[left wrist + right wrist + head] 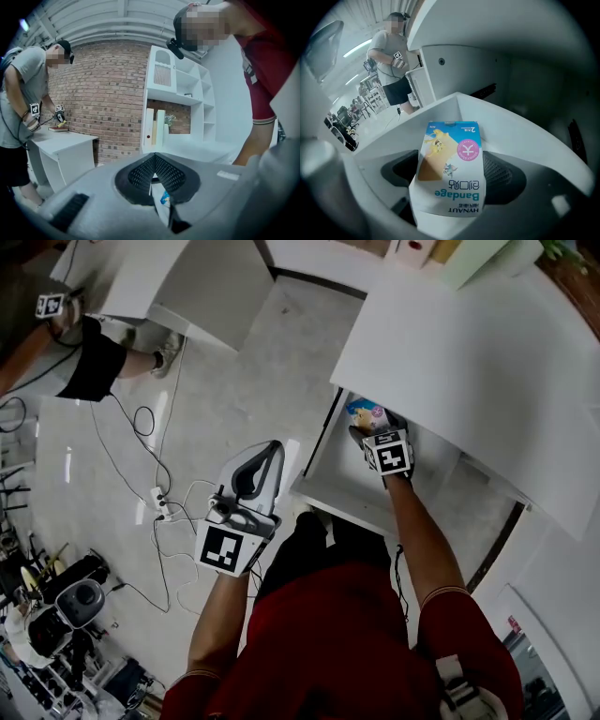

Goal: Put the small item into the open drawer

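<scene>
Pale glossy floor fills most of the head view, with a cable and power strip lying on it. White tabletop at the right, and the open white drawer is pulled out below its edge. Second person stands at another white desk in front of a brick wall.

Left gripper is held over the floor, well apart from the drawer. Its fingers are together with nothing between them.

Right gripper reaches into the drawer, with white drawer walls around it. Its black fingers are clamped on the bandage packet, one on each side.

The packet is small and flat. Its lower part is white with blue "Bandage" lettering, seen upside down from the right gripper view. Above that it has a yellow-tan cartoon picture, a round pink mark and a blue strip at the far edge. The packet sits inside the drawer's opening; whether it touches the bottom can't be told.
</scene>
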